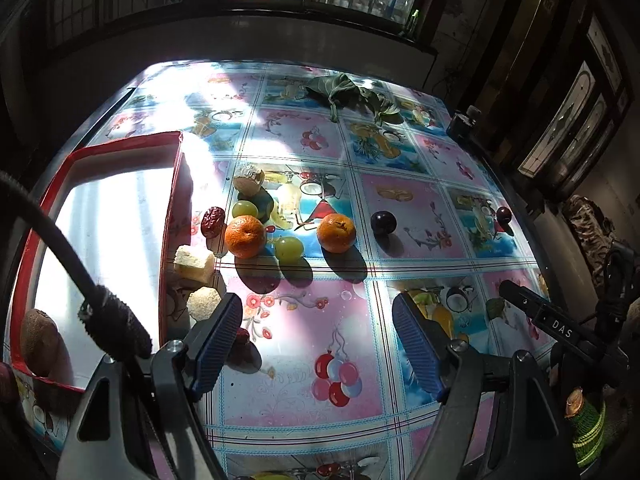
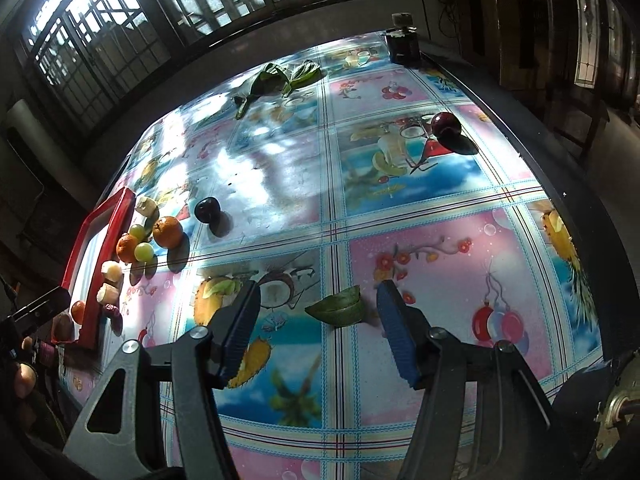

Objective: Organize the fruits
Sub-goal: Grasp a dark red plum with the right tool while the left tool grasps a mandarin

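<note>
In the left wrist view my left gripper (image 1: 317,300) is open over bare tablecloth with nothing between its fingers. Beyond it lie two oranges (image 1: 245,237) (image 1: 336,232), two green grapes (image 1: 245,209) (image 1: 289,249), a red date (image 1: 213,221) and a dark plum (image 1: 383,222). A red tray (image 1: 172,200) at the left holds a kiwi (image 1: 39,342). My right gripper (image 2: 318,292) is open just above the table. A green leaf (image 2: 338,310) lies flat between its fingers, untouched. Another plum (image 2: 445,124) sits far right.
Pale cake-like chunks (image 1: 194,266) (image 1: 203,302) rest against the tray's wall. A bunch of leaves (image 2: 276,76) lies at the table's far side, and a dark box (image 2: 402,46) stands on the far corner. The table edge (image 2: 532,168) runs along the right.
</note>
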Tool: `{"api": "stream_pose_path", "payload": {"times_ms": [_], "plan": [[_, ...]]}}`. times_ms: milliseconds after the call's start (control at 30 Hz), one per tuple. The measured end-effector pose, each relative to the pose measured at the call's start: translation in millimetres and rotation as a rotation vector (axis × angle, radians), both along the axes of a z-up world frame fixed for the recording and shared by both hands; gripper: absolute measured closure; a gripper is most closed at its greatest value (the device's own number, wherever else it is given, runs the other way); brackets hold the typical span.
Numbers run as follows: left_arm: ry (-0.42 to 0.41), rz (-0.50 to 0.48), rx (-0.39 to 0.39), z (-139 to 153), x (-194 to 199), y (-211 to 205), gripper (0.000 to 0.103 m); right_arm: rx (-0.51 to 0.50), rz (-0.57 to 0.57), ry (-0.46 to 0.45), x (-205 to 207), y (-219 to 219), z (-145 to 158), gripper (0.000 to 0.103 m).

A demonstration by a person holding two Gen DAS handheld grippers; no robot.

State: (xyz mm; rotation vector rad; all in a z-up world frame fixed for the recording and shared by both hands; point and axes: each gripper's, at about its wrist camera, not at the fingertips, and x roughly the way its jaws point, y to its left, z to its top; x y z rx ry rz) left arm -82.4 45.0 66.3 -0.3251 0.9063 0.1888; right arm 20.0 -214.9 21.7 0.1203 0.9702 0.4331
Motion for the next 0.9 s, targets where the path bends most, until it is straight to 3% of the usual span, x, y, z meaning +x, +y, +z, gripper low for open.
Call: {"api": "stream_pose_path", "payload": {"times_ms": [400,667,800,900], "plan": [[0.021,-0.103,0.044,-16,62,-5,0.026,-0.175,-0.251,-0.044,105,-15,-1,0.042],[0.084,-0.116,0.063,-39,90,-1,0.028,-0.275,-0.284,-0.034,148,-15,-20,0.042],[0.119,-0.122,0.068,-50,98,-4,0.043,-0.300,-0.266,-0.045,150,-12,-21,0.049],[0.173,-0.116,0.064,-61,105,-4,0.066,-0.314,-0.245,-0.058,149,-7,-20,0.057]]}}
